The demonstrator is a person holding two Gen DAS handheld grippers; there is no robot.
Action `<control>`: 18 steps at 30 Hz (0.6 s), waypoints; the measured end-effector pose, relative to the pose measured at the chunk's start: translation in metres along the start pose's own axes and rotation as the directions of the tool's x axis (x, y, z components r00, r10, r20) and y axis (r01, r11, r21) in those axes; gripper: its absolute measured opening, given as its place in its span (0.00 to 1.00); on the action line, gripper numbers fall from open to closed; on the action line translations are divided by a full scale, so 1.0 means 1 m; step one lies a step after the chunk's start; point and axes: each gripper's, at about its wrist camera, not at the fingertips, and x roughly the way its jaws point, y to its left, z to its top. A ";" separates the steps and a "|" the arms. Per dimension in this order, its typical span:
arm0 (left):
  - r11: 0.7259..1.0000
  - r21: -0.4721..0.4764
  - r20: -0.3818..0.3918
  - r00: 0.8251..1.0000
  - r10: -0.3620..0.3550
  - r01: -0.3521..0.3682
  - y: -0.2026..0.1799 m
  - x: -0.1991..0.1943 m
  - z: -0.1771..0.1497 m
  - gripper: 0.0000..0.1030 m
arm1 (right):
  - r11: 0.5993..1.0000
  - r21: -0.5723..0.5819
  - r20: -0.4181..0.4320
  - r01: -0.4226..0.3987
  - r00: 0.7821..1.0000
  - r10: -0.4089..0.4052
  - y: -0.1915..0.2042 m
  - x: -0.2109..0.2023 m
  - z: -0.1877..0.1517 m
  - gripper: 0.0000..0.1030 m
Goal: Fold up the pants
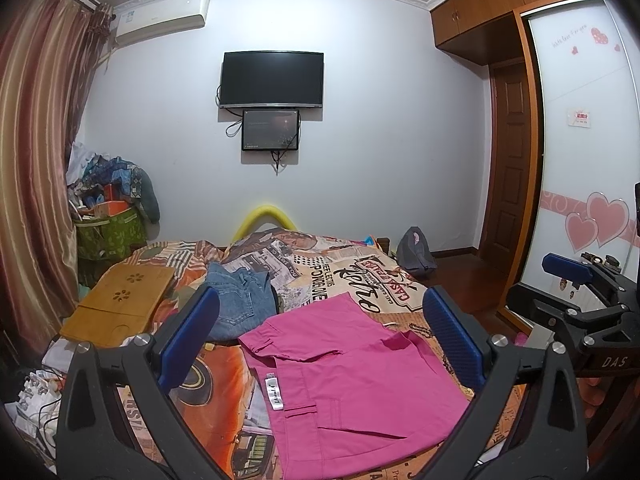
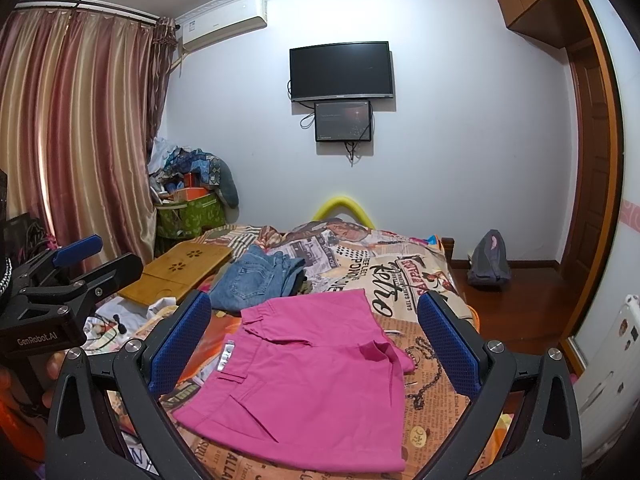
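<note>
Lying near on the printed bedspread (image 1: 224, 364), the pink pants (image 1: 340, 376) appear already folded compact, one flap loose at right, while the left gripper (image 1: 320, 344) and right gripper (image 2: 316, 344) hover spread apart, holding nothing.

Both wrist cameras look forward from close above the bed (image 1: 360, 276), side by side, sharing the pink pants (image 2: 316, 364).

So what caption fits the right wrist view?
Open right gripper above pink pants on the bed.
</note>
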 end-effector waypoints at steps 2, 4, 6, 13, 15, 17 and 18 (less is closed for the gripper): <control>1.000 0.002 0.001 1.000 0.001 -0.001 0.000 0.000 -0.001 1.00 | 1.000 0.000 0.000 0.000 1.000 0.000 0.000 0.000 0.000 1.00; 1.000 0.002 0.001 1.000 0.001 -0.001 0.000 0.000 -0.002 1.00 | 1.000 0.000 0.000 0.000 1.000 0.000 0.000 0.001 0.000 1.00; 1.000 0.002 0.000 1.000 0.001 -0.001 0.001 0.000 -0.003 1.00 | 1.000 0.000 0.000 0.001 1.000 -0.001 0.001 0.001 0.000 1.00; 1.000 -0.004 -0.006 1.000 -0.001 0.001 0.002 0.003 -0.005 1.00 | 1.000 0.001 -0.010 -0.004 1.000 0.004 0.001 0.004 0.000 1.00; 1.000 -0.004 -0.011 1.000 -0.001 0.001 0.004 0.007 -0.005 1.00 | 1.000 0.002 -0.015 -0.003 1.000 0.003 0.000 0.006 -0.001 1.00; 1.000 -0.007 -0.017 1.000 0.005 -0.006 0.006 0.012 -0.005 1.00 | 1.000 0.004 -0.020 -0.001 1.000 0.001 -0.002 0.008 -0.001 1.00; 1.000 -0.010 -0.020 1.000 0.015 -0.015 0.008 0.015 -0.006 1.00 | 1.000 0.005 -0.023 0.004 1.000 -0.004 -0.004 0.011 -0.002 1.00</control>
